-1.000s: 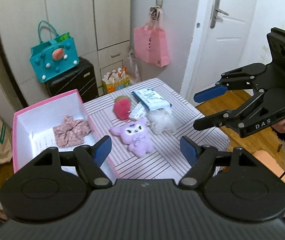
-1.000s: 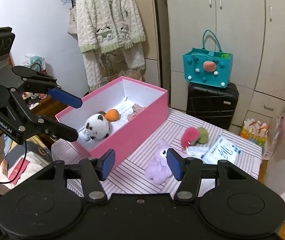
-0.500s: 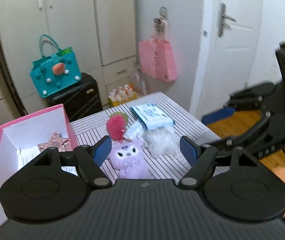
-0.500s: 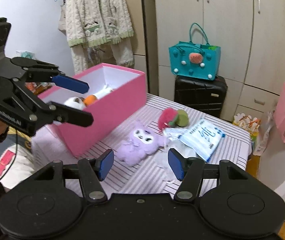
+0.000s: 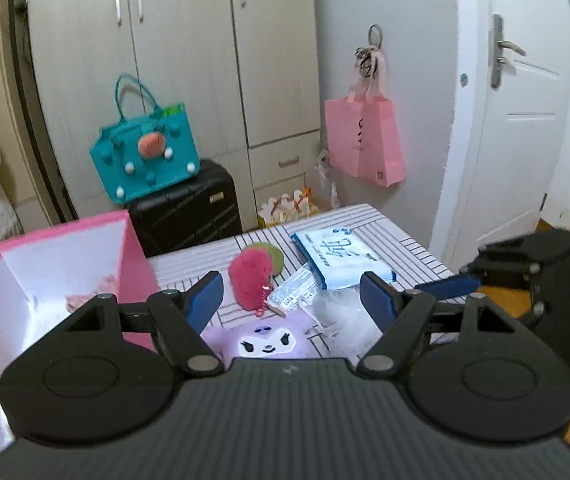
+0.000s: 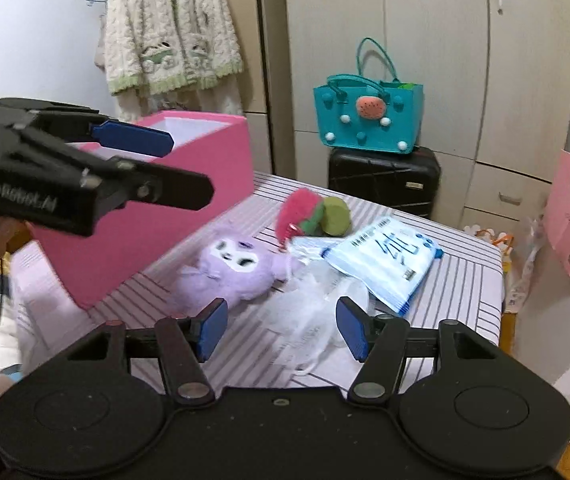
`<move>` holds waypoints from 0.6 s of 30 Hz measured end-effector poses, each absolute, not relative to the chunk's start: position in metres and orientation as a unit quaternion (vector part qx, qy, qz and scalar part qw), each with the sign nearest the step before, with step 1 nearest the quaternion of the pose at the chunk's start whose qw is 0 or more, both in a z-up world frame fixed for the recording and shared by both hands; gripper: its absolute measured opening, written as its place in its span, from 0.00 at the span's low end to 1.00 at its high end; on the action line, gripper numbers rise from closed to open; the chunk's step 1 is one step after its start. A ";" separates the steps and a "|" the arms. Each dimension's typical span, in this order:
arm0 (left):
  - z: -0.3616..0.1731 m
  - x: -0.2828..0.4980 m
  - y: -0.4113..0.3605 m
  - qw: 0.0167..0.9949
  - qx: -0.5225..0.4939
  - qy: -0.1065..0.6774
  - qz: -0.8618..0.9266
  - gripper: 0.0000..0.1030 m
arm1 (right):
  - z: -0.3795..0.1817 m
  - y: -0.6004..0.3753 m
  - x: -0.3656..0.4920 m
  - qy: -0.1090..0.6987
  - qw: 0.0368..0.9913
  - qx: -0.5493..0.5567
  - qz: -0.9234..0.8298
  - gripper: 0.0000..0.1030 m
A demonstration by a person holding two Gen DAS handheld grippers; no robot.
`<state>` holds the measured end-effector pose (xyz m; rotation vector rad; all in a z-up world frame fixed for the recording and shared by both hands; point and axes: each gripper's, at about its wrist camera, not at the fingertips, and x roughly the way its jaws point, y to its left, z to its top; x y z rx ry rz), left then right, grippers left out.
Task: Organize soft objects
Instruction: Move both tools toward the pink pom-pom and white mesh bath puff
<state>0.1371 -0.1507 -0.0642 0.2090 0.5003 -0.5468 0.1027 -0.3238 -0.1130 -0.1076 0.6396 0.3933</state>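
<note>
A purple plush doll (image 5: 263, 342) (image 6: 231, 268) lies on the striped table (image 6: 461, 292), right below my open, empty left gripper (image 5: 291, 306). A red-and-green plush strawberry (image 5: 253, 274) (image 6: 311, 212) lies behind it. A white fluffy item (image 5: 345, 314) (image 6: 309, 308) lies right of the doll, in front of my open, empty right gripper (image 6: 281, 328). The pink box (image 5: 41, 264) (image 6: 157, 208) stands at the table's left, with a pink fabric piece (image 5: 85, 300) inside. The left gripper also shows in the right wrist view (image 6: 153, 164), over the box side.
A blue-white tissue pack (image 5: 341, 258) (image 6: 385, 262) and a small packet (image 5: 291, 294) lie on the table. Behind stand a black suitcase (image 5: 187, 208) with a teal bag (image 5: 145, 152), wardrobes, a hanging pink bag (image 5: 363, 140) and a white door (image 5: 513, 120).
Both grippers have come lower and closer to the table. The left one now hangs right over the purple doll; the right one faces the white fluffy item. Both stay open.
</note>
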 end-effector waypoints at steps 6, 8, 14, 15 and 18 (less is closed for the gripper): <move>-0.089 0.161 -0.174 0.938 0.097 0.232 -0.238 0.70 | -0.143 -0.318 0.115 0.308 0.936 -0.081 0.148 0.65; -0.097 0.172 -0.178 0.938 0.086 0.245 -0.230 0.69 | -0.147 -0.316 0.119 0.305 0.937 -0.085 0.145 0.68; -0.115 0.200 -0.188 0.947 0.074 0.259 -0.176 0.66 | -0.149 -0.316 0.126 0.293 0.941 -0.092 0.141 0.70; -0.118 0.204 -0.189 0.948 0.069 0.261 -0.170 0.66 | -0.150 -0.316 0.128 0.294 0.941 -0.091 0.142 0.70; -0.128 0.216 -0.194 0.943 0.070 0.280 -0.166 0.61 | -0.152 -0.318 0.132 0.300 0.938 -0.083 0.150 0.71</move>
